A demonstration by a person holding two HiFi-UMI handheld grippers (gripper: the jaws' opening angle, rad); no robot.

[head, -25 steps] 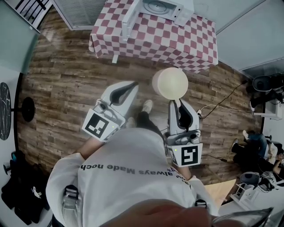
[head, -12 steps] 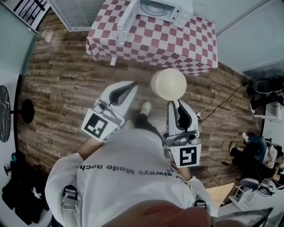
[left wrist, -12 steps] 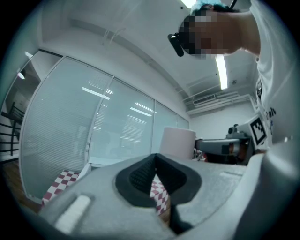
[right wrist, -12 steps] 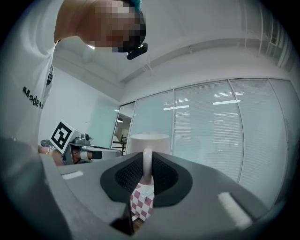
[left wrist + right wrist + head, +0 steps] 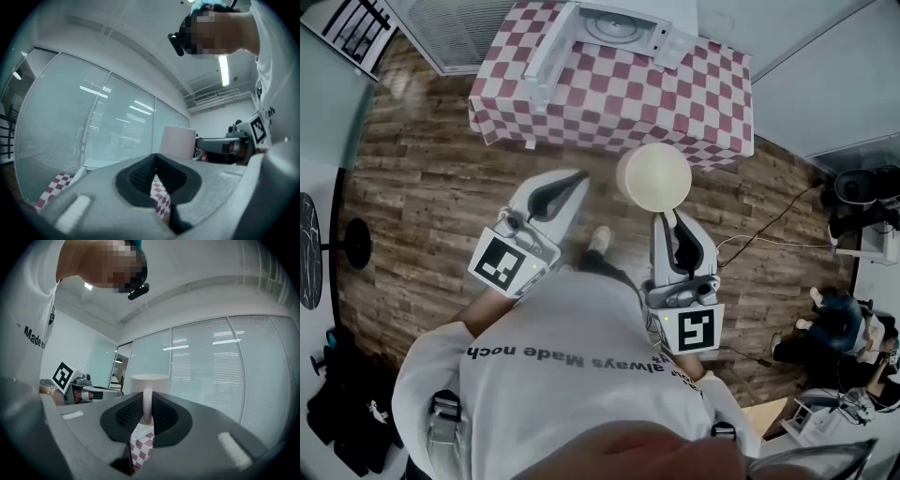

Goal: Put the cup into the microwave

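Right gripper (image 5: 667, 218): clamped on the handle of the cup (image 5: 654, 176). In the right gripper view the thin loop stands upright between the dark pads (image 5: 129, 414).
Left gripper (image 5: 575, 180): jaws pressed together with nothing in them, carried level with the other, just to its left.
Cup: cream and upright with its mouth to the ceiling, held in the air over the wood floor (image 5: 422, 187). It is short of the table (image 5: 712, 103) and touches nothing but the jaws.
Microwave (image 5: 623, 21): on the far side of the checked table, well apart from the cup. Its door (image 5: 546, 52) looks swung out to the left, though the rim of the head view warps it too much to be sure.
Key relation: the cup sits beyond the right jaws' tips, handle pointing back at them, and the microwave lies ahead of it and a little left. The carry has to go forward over the table edge.
Nearer hand: the right one, already loaded; the left is free for the door if needed.
Progress, as I judge it: mid-carry, with the placing not yet begun.
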